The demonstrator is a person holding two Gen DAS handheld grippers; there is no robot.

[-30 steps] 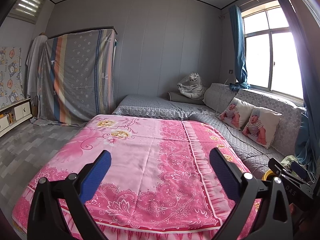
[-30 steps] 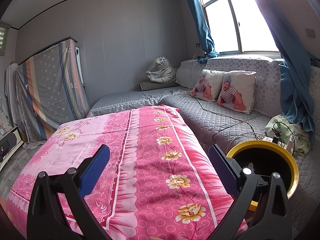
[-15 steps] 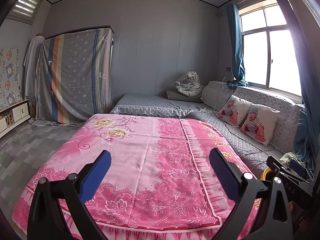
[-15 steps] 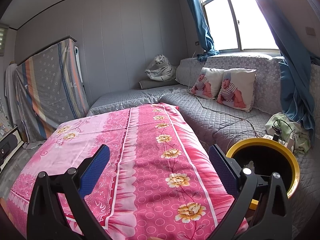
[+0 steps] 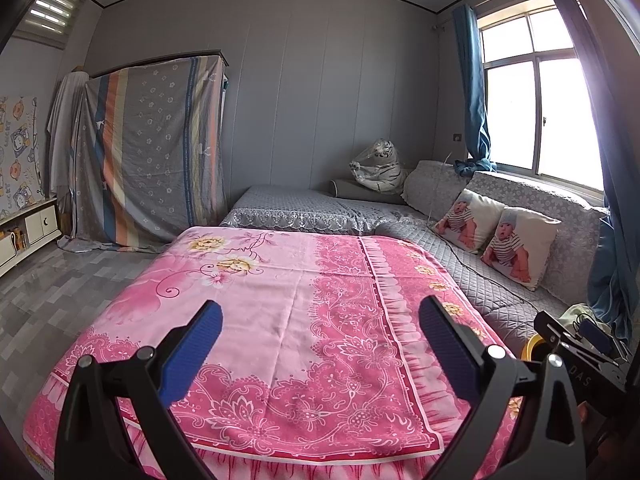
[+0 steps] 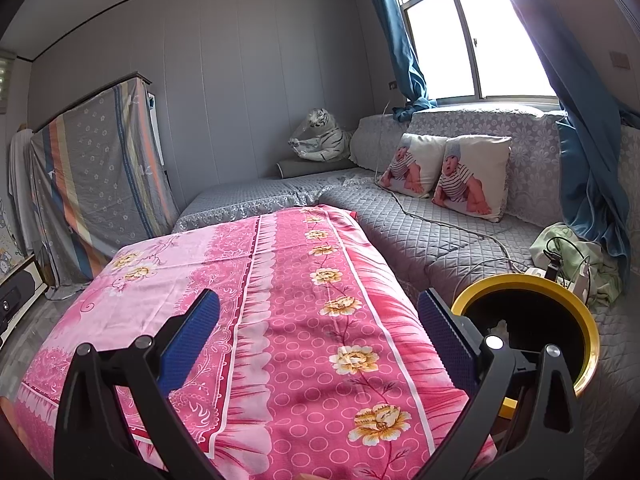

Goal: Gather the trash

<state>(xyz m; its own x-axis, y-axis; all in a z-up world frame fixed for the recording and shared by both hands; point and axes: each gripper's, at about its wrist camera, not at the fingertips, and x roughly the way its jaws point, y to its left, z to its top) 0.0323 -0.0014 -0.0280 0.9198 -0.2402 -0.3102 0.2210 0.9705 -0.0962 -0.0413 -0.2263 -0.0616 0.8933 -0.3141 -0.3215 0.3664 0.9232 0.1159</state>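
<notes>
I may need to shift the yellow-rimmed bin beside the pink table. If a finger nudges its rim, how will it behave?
The yellow-rimmed bin looks like a thin, open, round container, so probably light and likely to slide or tip under a high push. Only a small pale scrap shows inside, so little weight steadies it. Its base is hidden, so footing is uncertain; pushing low seems safer.

A: Any readable text?
B: Only "DAS", white letters on the black frame of the right gripper, near right in the left wrist view. The cartoon poster, far left, has lettering too small to read.
</notes>
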